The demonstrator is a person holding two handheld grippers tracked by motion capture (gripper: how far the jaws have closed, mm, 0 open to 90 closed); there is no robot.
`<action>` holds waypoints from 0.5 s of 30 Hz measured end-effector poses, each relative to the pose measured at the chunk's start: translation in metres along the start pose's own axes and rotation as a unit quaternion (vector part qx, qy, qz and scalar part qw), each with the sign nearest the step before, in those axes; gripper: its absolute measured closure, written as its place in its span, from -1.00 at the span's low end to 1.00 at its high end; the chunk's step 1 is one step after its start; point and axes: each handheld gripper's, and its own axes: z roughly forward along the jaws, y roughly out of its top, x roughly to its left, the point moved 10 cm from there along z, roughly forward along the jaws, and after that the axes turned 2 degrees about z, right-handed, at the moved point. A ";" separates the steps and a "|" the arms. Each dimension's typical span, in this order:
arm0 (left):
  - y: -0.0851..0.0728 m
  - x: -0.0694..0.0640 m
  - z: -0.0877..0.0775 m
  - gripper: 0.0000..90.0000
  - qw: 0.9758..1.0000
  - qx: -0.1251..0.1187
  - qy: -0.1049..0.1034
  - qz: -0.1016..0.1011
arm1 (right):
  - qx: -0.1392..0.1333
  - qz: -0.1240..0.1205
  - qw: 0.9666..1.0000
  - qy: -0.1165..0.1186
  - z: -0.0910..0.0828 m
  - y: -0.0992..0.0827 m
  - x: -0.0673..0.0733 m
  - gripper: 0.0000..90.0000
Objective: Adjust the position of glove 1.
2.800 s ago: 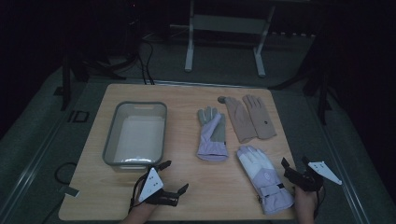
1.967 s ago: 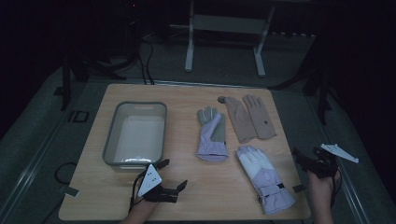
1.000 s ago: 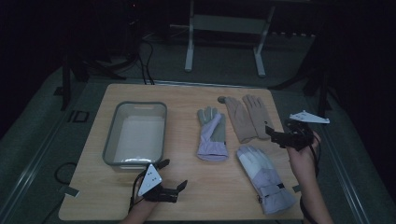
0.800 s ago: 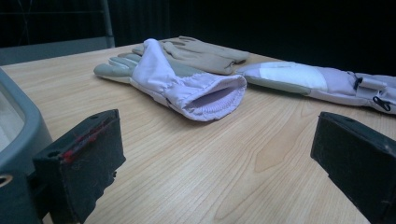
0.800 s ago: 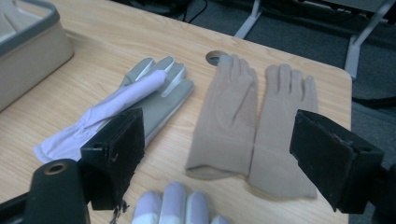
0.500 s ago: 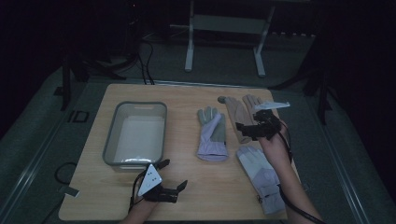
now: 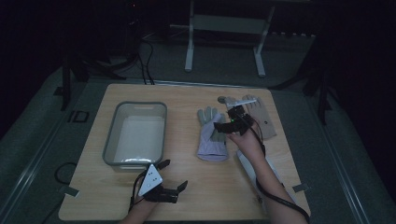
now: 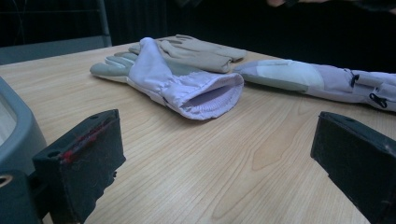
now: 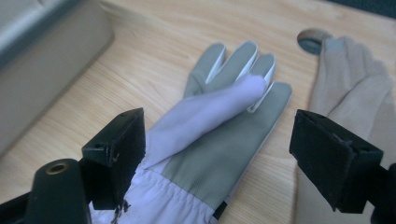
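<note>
A lavender glove with a grey palm (image 7: 211,135) lies mid-table, fingers pointing away. My right gripper (image 7: 221,128) hovers open just over it; in the right gripper view the glove (image 9: 219,140) lies between and below the two spread jaws, with nothing gripped. A pair of tan gloves (image 7: 261,116) lies just right of it, and the tan glove (image 9: 350,93) also sits beyond the right jaw. A second lavender glove (image 7: 245,163) lies partly under the right forearm. My left gripper (image 7: 173,175) rests open near the front edge, facing the cuff of the lavender glove (image 8: 187,84).
A grey plastic bin (image 7: 135,133) stands at the left of the wooden table (image 7: 187,93), and its wall (image 8: 14,135) is close beside my left jaw. The second lavender glove (image 8: 317,79) stretches across the right. Dark floor and a stand lie beyond the table.
My right gripper has travelled from off the table's right edge inward and leftward to above the middle lavender glove. The left gripper and all gloves have stayed put.
</note>
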 end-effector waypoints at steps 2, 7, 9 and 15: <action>0.000 0.000 0.000 -0.94 1.000 0.000 0.000 0.001 | 0.007 0.002 1.000 -0.009 0.011 -0.001 0.000 -0.51; 0.000 0.000 0.000 -0.94 1.000 -0.002 -0.001 -0.001 | 0.027 0.021 0.999 -0.015 0.035 -0.007 -0.002 -0.45; 0.000 0.000 0.000 -0.94 1.000 -0.002 -0.001 -0.001 | 0.032 0.028 0.999 -0.019 0.039 -0.008 -0.003 -0.45; 0.000 0.000 0.000 -0.94 1.000 -0.002 -0.002 -0.001 | 0.044 0.050 0.997 -0.034 0.064 -0.017 -0.007 -0.39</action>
